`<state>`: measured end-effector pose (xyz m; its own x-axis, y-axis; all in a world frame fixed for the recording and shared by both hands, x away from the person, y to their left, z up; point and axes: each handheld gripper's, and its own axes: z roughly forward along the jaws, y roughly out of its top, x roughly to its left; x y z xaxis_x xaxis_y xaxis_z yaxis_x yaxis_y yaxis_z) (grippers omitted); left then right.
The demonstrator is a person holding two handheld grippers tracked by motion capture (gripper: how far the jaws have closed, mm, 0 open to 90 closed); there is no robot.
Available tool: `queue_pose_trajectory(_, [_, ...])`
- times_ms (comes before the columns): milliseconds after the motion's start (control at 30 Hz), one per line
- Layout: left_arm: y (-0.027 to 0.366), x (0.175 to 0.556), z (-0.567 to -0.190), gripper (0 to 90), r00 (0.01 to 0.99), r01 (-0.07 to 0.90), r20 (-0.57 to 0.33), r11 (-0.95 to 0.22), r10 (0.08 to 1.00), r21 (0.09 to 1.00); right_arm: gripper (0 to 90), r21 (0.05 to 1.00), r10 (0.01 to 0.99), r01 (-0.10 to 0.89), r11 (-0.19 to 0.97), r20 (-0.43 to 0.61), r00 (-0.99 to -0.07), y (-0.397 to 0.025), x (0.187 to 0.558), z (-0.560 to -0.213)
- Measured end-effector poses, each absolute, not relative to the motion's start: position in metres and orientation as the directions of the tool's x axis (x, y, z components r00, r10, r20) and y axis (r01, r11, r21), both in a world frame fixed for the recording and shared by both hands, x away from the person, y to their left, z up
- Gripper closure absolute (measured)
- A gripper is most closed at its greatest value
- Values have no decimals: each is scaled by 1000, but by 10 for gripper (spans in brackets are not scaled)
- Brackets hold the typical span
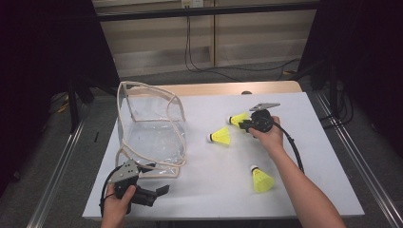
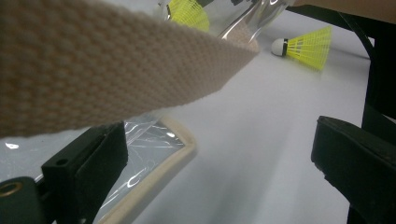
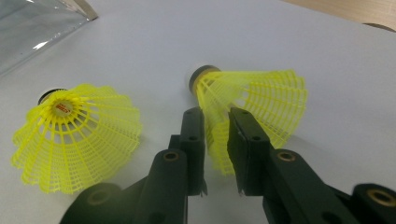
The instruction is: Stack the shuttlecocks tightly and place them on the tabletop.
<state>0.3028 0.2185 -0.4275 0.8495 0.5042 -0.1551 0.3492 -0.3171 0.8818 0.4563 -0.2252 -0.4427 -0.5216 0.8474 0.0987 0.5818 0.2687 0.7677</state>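
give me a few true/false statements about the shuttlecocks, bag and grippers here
1. Three yellow shuttlecocks lie on the table. True.
2. The right gripper has its jaws closed on the skirt of the far shuttlecock. True.
3. A shuttlecock already sits inside the bag. False: all three are on the table outside it.
4. The left gripper is shut on the strap. False: its jaws stand wide apart, with the strap across the left gripper view above them.
5. The near shuttlecock lies beside the person's right forearm. True.
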Motion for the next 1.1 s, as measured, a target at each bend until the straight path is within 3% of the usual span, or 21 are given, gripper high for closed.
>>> queue_pose_trajectory(267, [219,303,-428,38,851,350,-158,-315,502,882,782,780,846,577,243,121,-520,-219,462,-450])
queue_pose_trajectory(500, [218,303,-428,38,850,348,-158,-310,502,885,891,768,836,582,269,114,-537,-220,462,-452])
queue_pose_trajectory(1100, [219,303,-428,38,850,347,-155,-313,504,884,894,791,819,548,272,109,-563,-234,449,-435])
